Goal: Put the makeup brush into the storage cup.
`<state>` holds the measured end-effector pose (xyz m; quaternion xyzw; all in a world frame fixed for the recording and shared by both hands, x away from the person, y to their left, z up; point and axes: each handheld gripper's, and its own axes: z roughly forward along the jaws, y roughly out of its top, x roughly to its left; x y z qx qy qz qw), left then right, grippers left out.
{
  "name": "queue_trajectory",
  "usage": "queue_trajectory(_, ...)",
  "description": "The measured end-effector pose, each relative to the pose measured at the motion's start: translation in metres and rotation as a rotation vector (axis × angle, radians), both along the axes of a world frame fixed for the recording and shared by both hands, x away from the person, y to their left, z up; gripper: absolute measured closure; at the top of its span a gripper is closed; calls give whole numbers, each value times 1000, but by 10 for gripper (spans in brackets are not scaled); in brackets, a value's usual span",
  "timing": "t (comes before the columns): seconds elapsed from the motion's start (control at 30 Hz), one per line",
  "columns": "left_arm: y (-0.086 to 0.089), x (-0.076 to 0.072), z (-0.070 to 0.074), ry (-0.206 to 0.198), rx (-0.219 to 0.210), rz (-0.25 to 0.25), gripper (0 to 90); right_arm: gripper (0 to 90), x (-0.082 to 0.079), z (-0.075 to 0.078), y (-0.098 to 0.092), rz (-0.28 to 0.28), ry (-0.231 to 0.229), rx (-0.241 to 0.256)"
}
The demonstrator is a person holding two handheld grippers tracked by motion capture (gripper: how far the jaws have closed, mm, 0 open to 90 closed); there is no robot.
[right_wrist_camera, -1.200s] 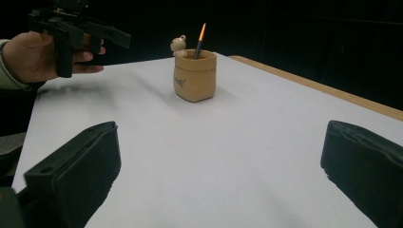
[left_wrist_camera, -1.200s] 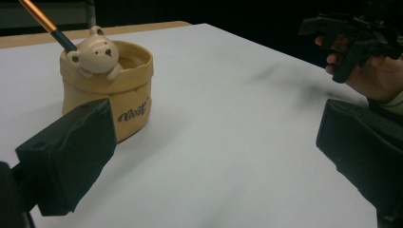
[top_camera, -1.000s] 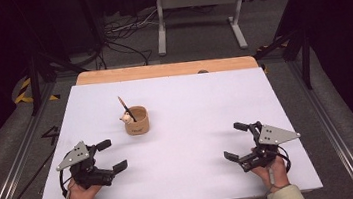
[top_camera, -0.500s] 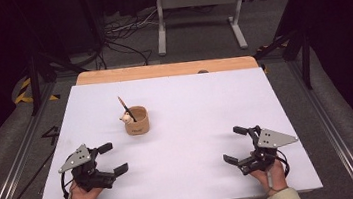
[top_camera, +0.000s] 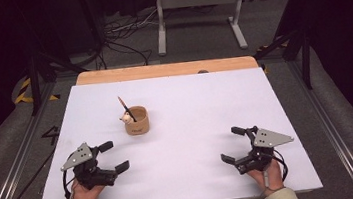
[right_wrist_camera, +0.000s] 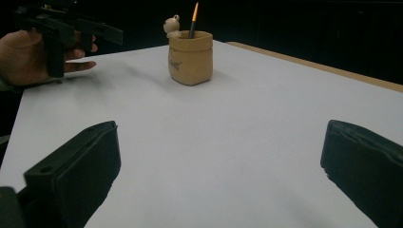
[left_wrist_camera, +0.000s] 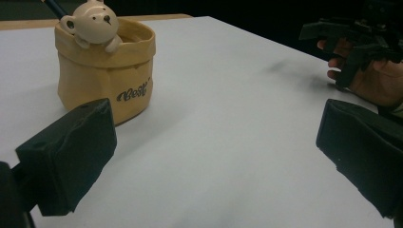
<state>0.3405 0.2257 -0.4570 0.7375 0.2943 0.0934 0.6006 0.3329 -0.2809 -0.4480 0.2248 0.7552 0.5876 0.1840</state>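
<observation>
- Claws rest low at the near edge of the desk (top_camera: 199, 97): the left claw (top_camera: 113, 157) by the near left corner, the right claw (top_camera: 233, 144) toward the near right corner, well apart from each other.
- Both stand wide, jaws spread with nothing between them; each gripper view shows bare white desk between its two black jaws.
- A tan pot (top_camera: 136, 120) shaped like a small sack stands upright left of the desk's middle, nearer the left claw than the right, touching neither.
- A pencil (top_camera: 126, 107) leans in the pot, its tip pointing up toward the far left corner, and a little bear figure (left_wrist_camera: 93, 22) hangs over the rim.
- Judged from this, the work is at its start: nothing is gripped and no reach is under way.
- The left claw looks the likelier one to go first, since the pot sits just ahead of it in the left gripper view.
- The next move calls for a forward reach and jaws lined up on the slim pencil shaft above the rim, clear of the bear, with a straight lift so the light pot does not tip.
</observation>
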Motion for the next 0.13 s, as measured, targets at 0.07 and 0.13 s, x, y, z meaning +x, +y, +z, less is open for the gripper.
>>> queue_trajectory(0.07, 0, 0, 0, 2, 0, -2, 5, 0, 0, 0, 0, -1, 0, 2)
queue_trajectory(0.13, 1, 0, 0, 7, 0, -4, 5, 0, 0, 0, -1, -3, 0, 4)
